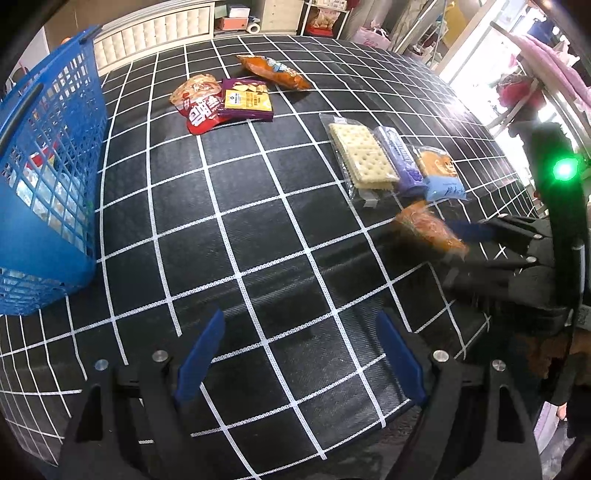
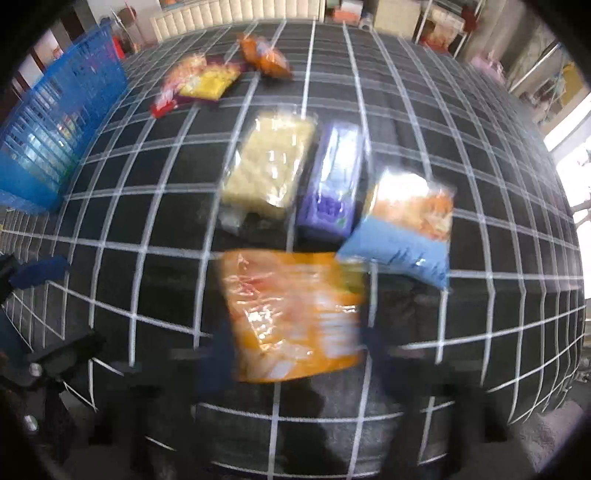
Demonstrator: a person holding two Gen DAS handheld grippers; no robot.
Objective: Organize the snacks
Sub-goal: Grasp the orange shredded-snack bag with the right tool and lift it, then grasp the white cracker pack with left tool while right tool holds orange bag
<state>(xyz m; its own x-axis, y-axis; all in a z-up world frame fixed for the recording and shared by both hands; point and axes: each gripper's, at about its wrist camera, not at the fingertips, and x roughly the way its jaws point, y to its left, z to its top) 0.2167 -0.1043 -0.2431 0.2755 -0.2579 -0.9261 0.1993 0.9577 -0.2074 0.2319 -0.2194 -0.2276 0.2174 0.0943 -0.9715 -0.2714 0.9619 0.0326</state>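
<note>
My left gripper (image 1: 297,354) is open and empty, low over the black grid tablecloth (image 1: 258,229). My right gripper (image 2: 295,354) is shut on an orange snack packet (image 2: 291,314); that packet also shows blurred in the left wrist view (image 1: 428,229). A cracker pack (image 1: 360,155), a purple pack (image 1: 400,162) and a blue-and-orange pack (image 1: 439,173) lie in a row just beyond it. A red bag (image 1: 197,103), a purple-yellow bag (image 1: 245,99) and an orange bag (image 1: 273,72) lie farther back. The blue basket (image 1: 44,166) stands at the left with snacks inside.
The table's right edge (image 1: 498,332) drops off near the right gripper. Behind the table are a white padded headboard (image 1: 155,33), shelves and a clothes rack (image 1: 546,74). The right wrist view is motion-blurred.
</note>
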